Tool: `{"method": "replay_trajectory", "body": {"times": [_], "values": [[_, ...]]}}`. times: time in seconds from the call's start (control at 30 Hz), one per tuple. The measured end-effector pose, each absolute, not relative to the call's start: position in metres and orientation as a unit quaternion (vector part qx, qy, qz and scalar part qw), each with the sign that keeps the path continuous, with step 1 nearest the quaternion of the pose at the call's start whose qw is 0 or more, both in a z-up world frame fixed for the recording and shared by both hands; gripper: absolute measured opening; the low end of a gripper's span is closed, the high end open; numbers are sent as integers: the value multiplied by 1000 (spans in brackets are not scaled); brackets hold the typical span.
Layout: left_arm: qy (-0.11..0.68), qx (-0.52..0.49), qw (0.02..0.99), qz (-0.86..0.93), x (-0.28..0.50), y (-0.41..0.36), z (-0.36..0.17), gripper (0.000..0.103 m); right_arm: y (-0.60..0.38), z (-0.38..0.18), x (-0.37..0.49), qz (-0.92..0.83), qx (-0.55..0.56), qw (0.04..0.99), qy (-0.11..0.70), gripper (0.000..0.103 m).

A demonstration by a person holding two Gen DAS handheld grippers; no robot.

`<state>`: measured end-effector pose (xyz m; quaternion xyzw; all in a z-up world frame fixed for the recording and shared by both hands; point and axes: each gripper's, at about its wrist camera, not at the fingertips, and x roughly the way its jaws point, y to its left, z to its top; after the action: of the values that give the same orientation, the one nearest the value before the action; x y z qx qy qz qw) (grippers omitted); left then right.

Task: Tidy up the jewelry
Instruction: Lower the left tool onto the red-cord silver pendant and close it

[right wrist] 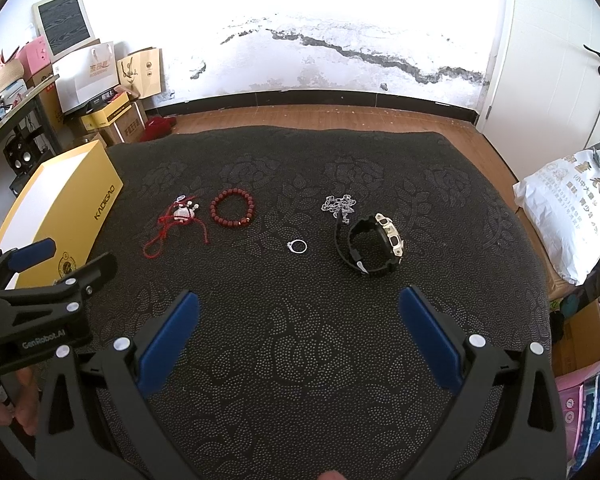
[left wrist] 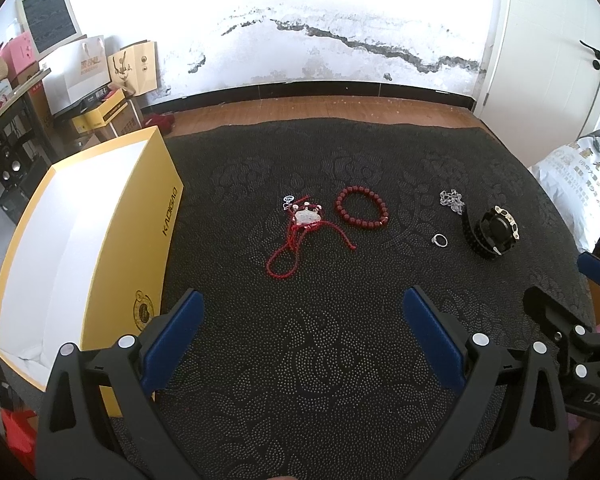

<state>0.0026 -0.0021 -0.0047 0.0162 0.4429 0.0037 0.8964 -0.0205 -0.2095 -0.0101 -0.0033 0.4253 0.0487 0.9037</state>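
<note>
Jewelry lies in a row on a dark patterned cloth (left wrist: 300, 360). From left: a red cord necklace with a pale pendant (left wrist: 300, 224) (right wrist: 178, 220), a red bead bracelet (left wrist: 361, 210) (right wrist: 232, 207), a silver ring (left wrist: 440, 240) (right wrist: 297, 246), a silver chain (left wrist: 452, 200) (right wrist: 339, 203), and a black watch with a cream face (left wrist: 492, 234) (right wrist: 374, 244). An open yellow box (left wrist: 84, 264) (right wrist: 60, 208) with a white inside stands at the left. My left gripper (left wrist: 303, 304) is open, near the cord necklace. My right gripper (right wrist: 299, 304) is open, short of the ring and watch. Both are empty.
Wooden floor (left wrist: 320, 108) runs behind the cloth, then a stained white wall. Bags and cartons (left wrist: 100, 76) are stacked at the back left beside a shelf. A white printed sack (right wrist: 568, 216) lies at the right edge. A white door (right wrist: 560, 60) stands at the far right.
</note>
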Motion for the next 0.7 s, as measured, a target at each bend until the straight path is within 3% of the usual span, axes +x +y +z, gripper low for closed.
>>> {"method": "replay_trajectory", "body": {"times": [0.7], "values": [[506, -9, 863, 1, 90, -5, -78, 97, -236, -10, -12, 34, 11, 907, 420, 97]]}}
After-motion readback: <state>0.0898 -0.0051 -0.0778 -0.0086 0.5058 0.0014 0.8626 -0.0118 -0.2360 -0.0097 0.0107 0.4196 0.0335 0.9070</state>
